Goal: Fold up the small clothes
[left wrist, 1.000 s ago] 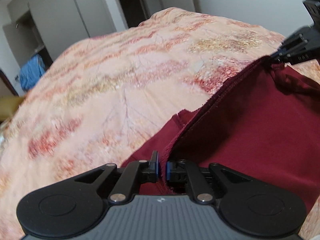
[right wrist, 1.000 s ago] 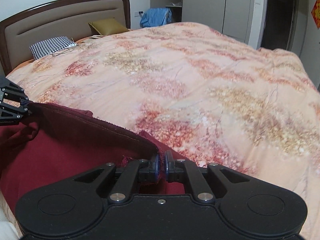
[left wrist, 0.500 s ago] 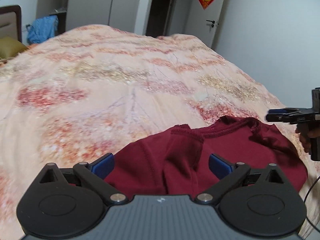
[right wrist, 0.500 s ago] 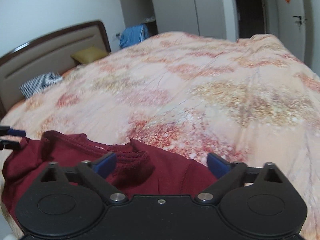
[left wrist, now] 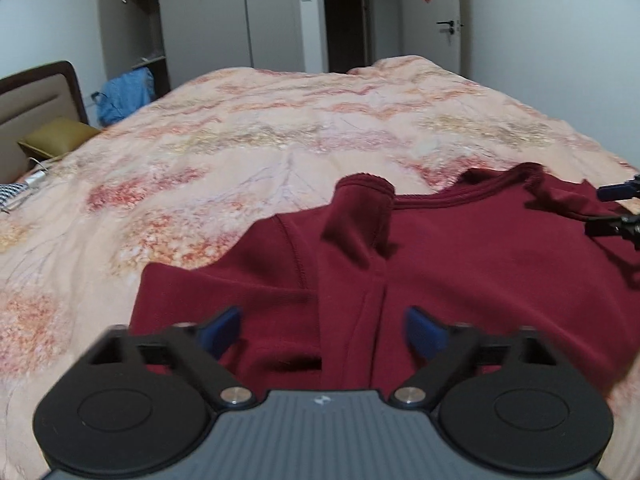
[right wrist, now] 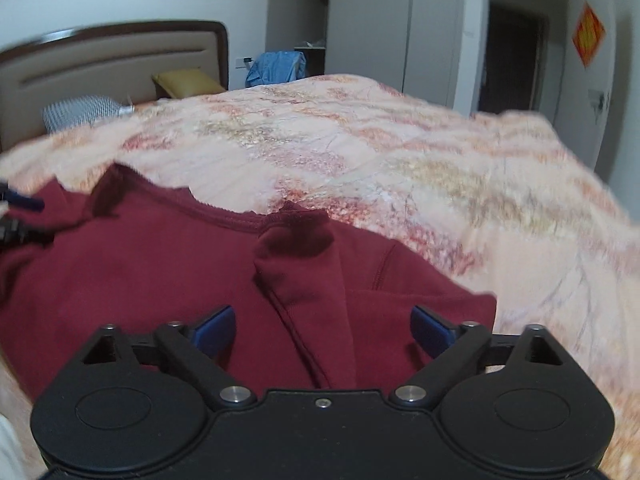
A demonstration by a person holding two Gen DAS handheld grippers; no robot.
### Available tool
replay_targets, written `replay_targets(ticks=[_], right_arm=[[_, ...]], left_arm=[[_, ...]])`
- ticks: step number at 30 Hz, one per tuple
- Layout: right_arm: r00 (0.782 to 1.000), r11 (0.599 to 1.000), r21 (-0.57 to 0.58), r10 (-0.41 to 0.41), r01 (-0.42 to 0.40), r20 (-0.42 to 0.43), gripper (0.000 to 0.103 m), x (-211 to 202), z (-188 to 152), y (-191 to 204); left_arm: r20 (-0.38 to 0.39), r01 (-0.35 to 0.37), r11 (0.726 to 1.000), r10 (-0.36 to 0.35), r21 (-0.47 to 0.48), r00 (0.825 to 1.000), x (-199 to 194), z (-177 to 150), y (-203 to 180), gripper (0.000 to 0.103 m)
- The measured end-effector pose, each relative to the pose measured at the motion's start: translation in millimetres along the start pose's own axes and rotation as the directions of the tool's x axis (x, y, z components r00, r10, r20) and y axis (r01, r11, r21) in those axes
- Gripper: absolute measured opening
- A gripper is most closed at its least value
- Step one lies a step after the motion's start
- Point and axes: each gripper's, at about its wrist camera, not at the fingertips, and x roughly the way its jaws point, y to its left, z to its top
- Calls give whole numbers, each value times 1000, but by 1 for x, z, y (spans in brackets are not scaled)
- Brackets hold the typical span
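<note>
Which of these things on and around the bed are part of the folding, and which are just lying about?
Part of the job: maroon top, left gripper, right gripper, both open.

Just lying about: mustard pillow, checked pillow, blue garment, bedspread.

Black left gripper [left wrist: 322,330] and right gripper [right wrist: 322,330], blue pads [left wrist: 218,330], 2 silver screws each.

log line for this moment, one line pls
stage: fold laid, released | left gripper: open, just closing a bit | right gripper: open, same | shirt: on bed
</note>
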Motion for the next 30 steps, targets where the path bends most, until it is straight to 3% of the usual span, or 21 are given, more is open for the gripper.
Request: replay_targets(ticks=[1, 2, 3, 4, 5, 7, 11, 14, 21, 27, 29, 30], right_arm=[[1000, 1000, -22, -8, 8, 6, 79, 1, 0, 2], [1000, 1000, -29, -11, 11, 7, 62, 3, 2, 3], [1000, 1000, -24, -12, 12, 9, 51, 5, 4, 2], [1000, 1000, -13, -15, 15, 10, 32, 7, 6, 0], [1000, 1000, 2, -18, 18, 13, 20, 8, 9, -2], [1000, 999, 43, -20, 19, 22, 7, 10, 15, -9], [998, 985, 170, -1, -9, 58, 6, 8, 30, -31], [996, 979, 204, -17, -1, 86, 6, 9, 39, -40], [1000, 961, 276, -6, 12, -23, 7, 51, 32, -54], [999, 932, 363, -10, 22, -35, 31, 45, 19, -69], [999, 927, 373, -33, 43, -33, 41, 40, 18, -75], [998, 926, 372, -47, 55, -31, 42, 37, 18, -77]], left_arm=[[5, -14, 1000, 14, 0, 1000, 1, 1, 0, 58], [8, -18, 1000, 18, -9, 1000, 2, 2, 0, 50], [10, -7, 1000, 7, -27, 1000, 2, 3, 3, 32], [12, 5, 999, -4, -53, 1000, 1, 3, 6, 13], [15, 6, 997, -5, -75, 1000, 0, 4, 9, 6], [25, 10, 993, -7, -119, 1000, -3, 5, 18, 5], [82, 27, 972, -8, -234, 997, -18, 12, 40, 5], [121, 5, 967, 27, -257, 992, -23, 17, 48, 5], [4, -1, 932, 3, -362, 1000, 22, 6, 63, 5], [11, 29, 891, -27, -454, 1000, 18, -2, 76, 10], [10, 15, 890, -12, -456, 1000, 16, 0, 78, 16], [10, 3, 891, 1, -455, 1000, 14, 1, 78, 24]])
